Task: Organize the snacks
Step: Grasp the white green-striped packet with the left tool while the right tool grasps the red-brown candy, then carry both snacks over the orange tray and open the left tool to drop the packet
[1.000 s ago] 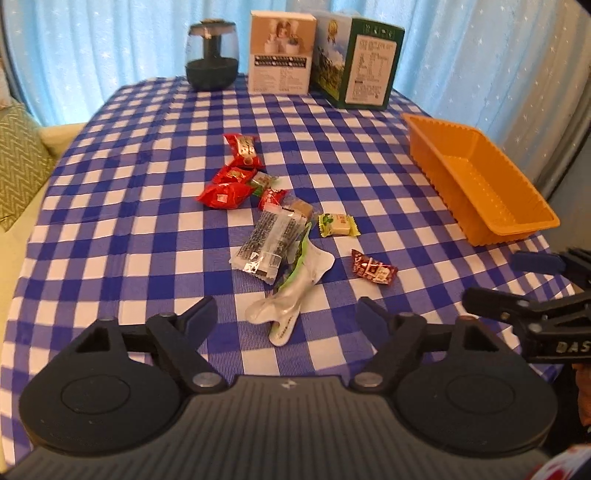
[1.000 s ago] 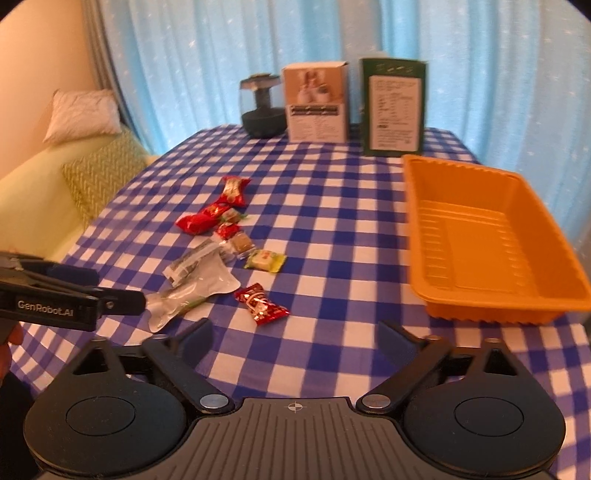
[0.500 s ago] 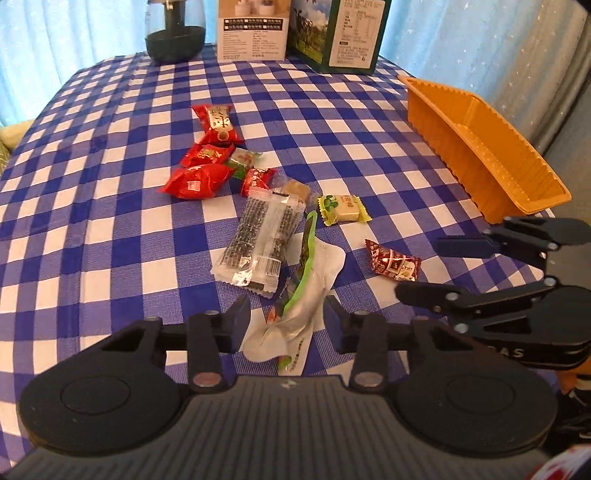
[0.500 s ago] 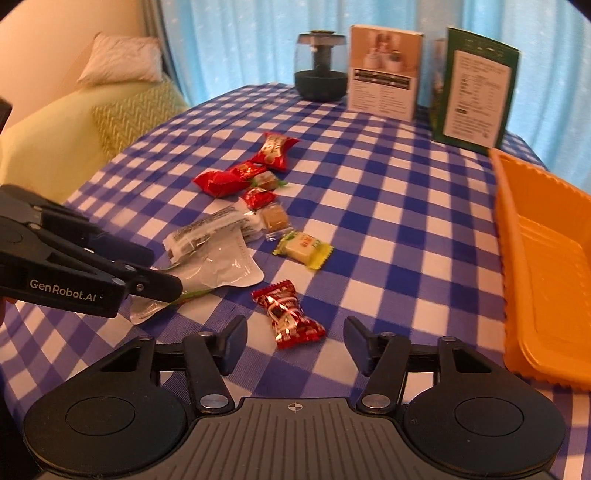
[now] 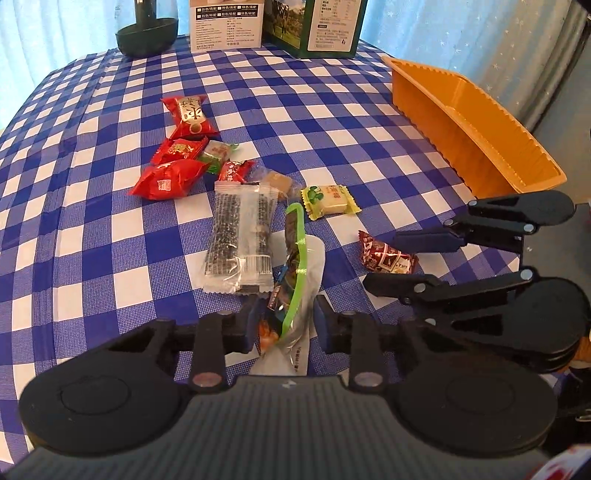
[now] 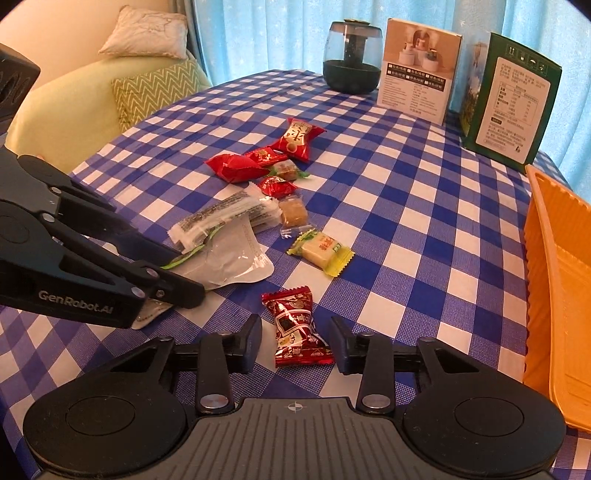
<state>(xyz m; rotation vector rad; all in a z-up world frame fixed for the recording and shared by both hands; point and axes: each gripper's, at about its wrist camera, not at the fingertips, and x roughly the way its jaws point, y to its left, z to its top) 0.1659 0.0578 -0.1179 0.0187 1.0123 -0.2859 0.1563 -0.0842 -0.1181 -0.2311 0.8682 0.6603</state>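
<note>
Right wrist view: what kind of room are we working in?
Probably a home living room: a sofa with cushions, window curtains, and a table with a checked tablecloth.

A home living room: cushioned sofa (image 6: 74, 107), curtains (image 6: 258, 33), checked tablecloth (image 6: 406, 206).

On the checked tablecloth (image 6: 406, 206) a loose cluster of snacks lies left of the tray (image 6: 554, 295), well apart from it. A dark candy (image 6: 297, 328) lies nearest, a pale wafer (image 6: 320, 251) behind it, a long pouch (image 5: 295, 273) to its left. Two boxes (image 6: 417, 70) and a jar (image 6: 351, 55) stand at the far edge.
</note>
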